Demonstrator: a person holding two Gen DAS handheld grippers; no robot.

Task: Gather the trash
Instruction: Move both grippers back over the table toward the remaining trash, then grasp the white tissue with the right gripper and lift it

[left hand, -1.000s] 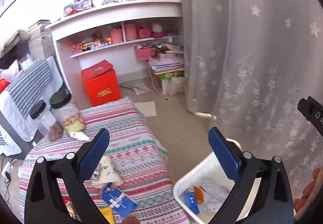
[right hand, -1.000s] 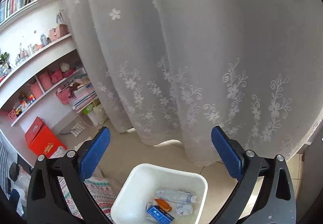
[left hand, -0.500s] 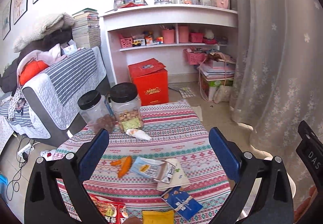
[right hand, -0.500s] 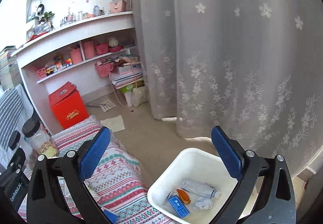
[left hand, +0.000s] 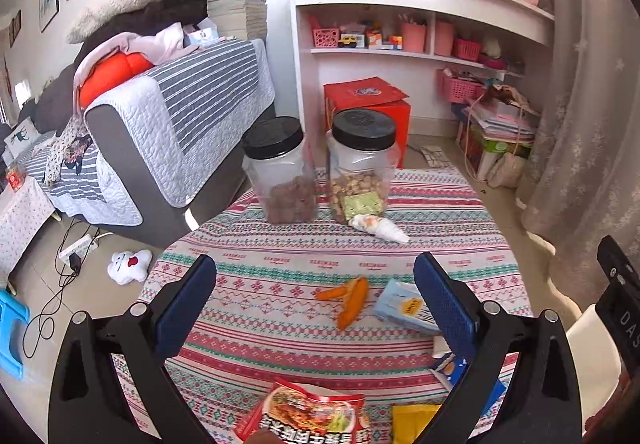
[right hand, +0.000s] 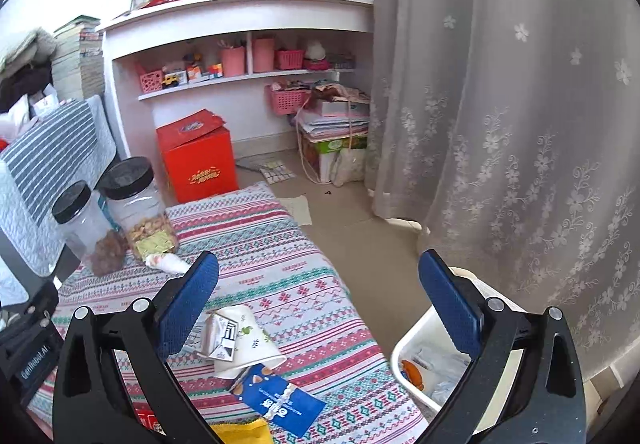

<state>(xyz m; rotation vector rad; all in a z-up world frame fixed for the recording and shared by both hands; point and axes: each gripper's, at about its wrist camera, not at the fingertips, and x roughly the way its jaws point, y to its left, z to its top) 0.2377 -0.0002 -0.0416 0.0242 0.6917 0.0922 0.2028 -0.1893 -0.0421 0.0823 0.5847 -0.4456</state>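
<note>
Both my grippers hang wide open and empty above the table (left hand: 280, 264). My left gripper (left hand: 316, 294) frames the orange peel (left hand: 349, 298) near the table's middle, with a light blue carton (left hand: 404, 308) just beside it toward the right edge. My right gripper (right hand: 318, 296) looks at the paper cup (right hand: 244, 344) and blue packet (right hand: 276, 400) by the near right corner. The white bin (right hand: 404, 348) sits on the floor off that edge. I judge the peel next: come straight down and pinch along its length.
</note>
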